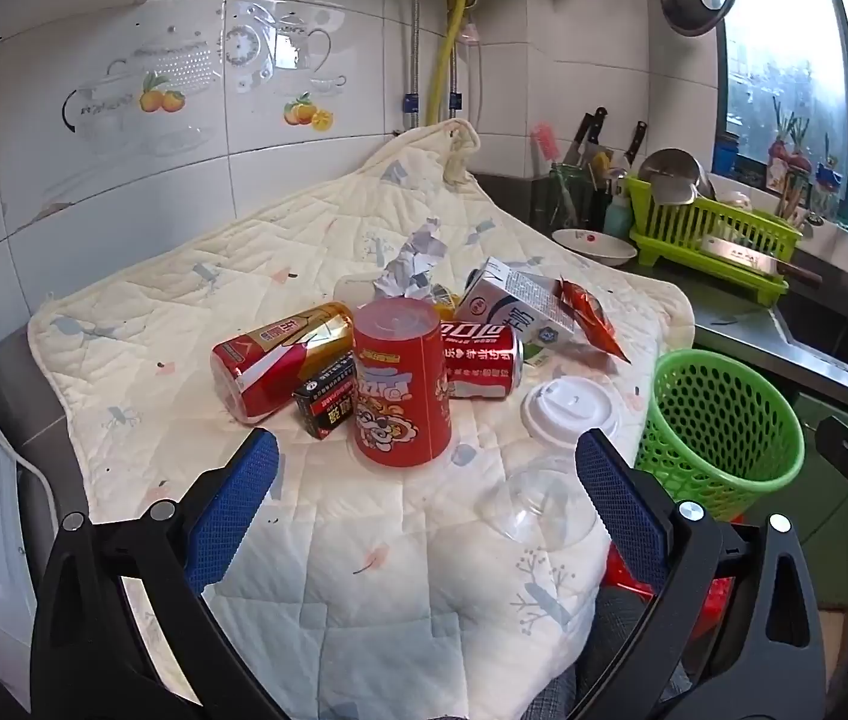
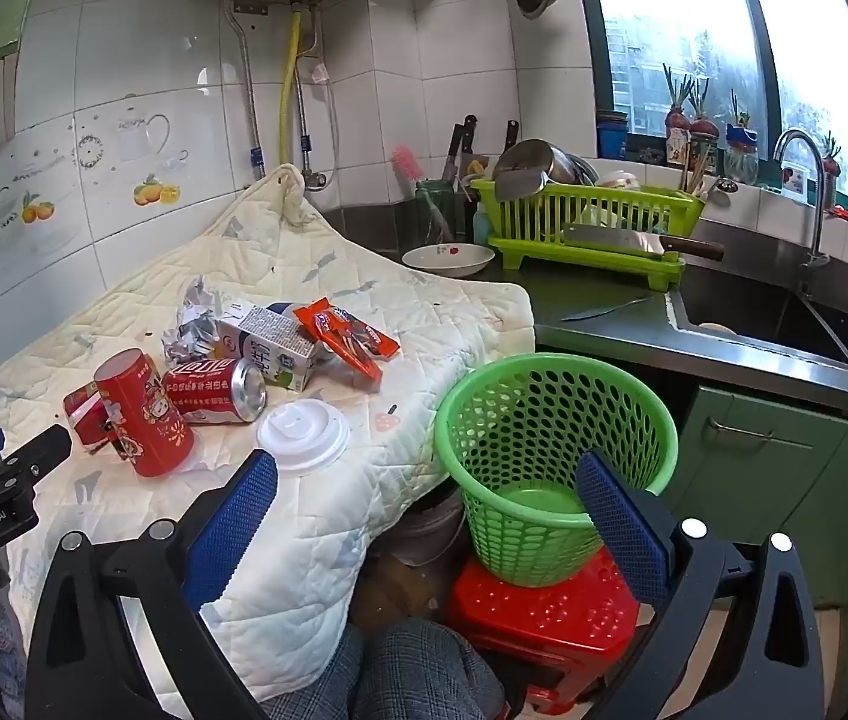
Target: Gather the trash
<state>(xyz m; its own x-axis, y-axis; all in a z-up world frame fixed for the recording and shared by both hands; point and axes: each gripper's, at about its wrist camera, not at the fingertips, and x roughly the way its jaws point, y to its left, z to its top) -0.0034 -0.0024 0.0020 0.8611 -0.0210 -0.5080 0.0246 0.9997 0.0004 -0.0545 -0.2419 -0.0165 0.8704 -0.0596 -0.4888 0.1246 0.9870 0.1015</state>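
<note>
Trash lies on a quilted cloth [image 1: 364,570]: an upright red cup [image 1: 400,384], a red-gold can [image 1: 280,360], a cola can [image 1: 481,363], a small black box [image 1: 325,396], a milk carton [image 1: 514,303], an orange wrapper [image 1: 592,315], crumpled paper [image 1: 415,261], a white lid [image 1: 571,408] and a clear dome lid [image 1: 541,501]. A green basket [image 2: 550,456] stands on a red stool [image 2: 544,618] to the right. My left gripper [image 1: 424,480] is open, just short of the red cup. My right gripper [image 2: 424,504] is open and empty, between lid [image 2: 304,429] and basket.
A green dish rack [image 2: 586,222] with pots and a cleaver, a white bowl [image 2: 448,258], a knife on the counter [image 2: 604,309] and a sink [image 2: 766,318] are at the right. Tiled wall stands behind the cloth. A person's knee [image 2: 412,672] is below.
</note>
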